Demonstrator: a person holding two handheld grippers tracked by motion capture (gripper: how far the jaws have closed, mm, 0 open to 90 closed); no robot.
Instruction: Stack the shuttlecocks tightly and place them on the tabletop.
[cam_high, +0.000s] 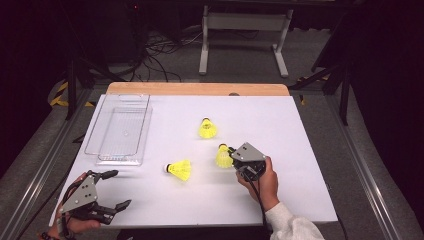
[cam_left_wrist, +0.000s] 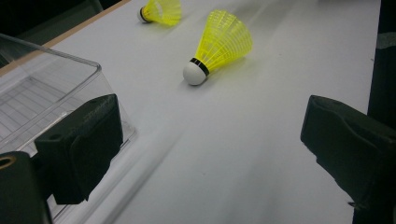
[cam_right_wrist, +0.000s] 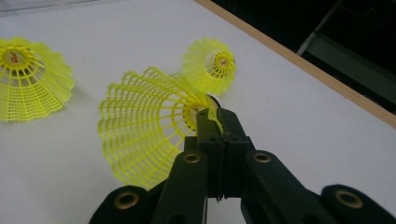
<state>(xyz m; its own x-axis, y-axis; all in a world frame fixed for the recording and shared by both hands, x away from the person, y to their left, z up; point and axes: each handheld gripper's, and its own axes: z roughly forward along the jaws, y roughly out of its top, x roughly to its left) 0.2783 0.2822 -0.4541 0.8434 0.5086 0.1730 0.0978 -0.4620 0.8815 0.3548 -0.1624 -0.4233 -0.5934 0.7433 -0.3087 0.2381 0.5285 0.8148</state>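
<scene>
Closest to me, my left gripper (cam_high: 114, 189) is just parked at the near left corner of the surface (cam_high: 300, 150) with its jaws spread wide and nothing between them, right next to the clear plastic tray (cam_high: 122, 131), which I'm guessing is where these things end up. Over on the other side, my right gripper (cam_high: 231, 159) is clamped tight on the skirt of a yellow shuttlecock (cam_right_wrist: 144, 135), and that's the bit that worries me: in the right gripper view the jaws are pinching only a thin slice of the mesh wall near the cork end, so the whole cone hangs off to one side. That plastic mesh is springy, so I reckon a quick swing toward the tray could let it slip out or twist in the grip, or leave the skirt creased. The second shuttlecock (cam_high: 180, 170) is lying on its side between my two grippers, pretty much on the straight line to the tray, so if I carry too low I could clip it and send it rolling; those round cork ends roll easily. The third shuttlecock (cam_high: 207, 129) sits a bit further back, near enough that a sloppy lift could nudge it too. Furthest out, the tray walls are see-through and hard to judge, so I could bump the rim on the drop.
</scene>
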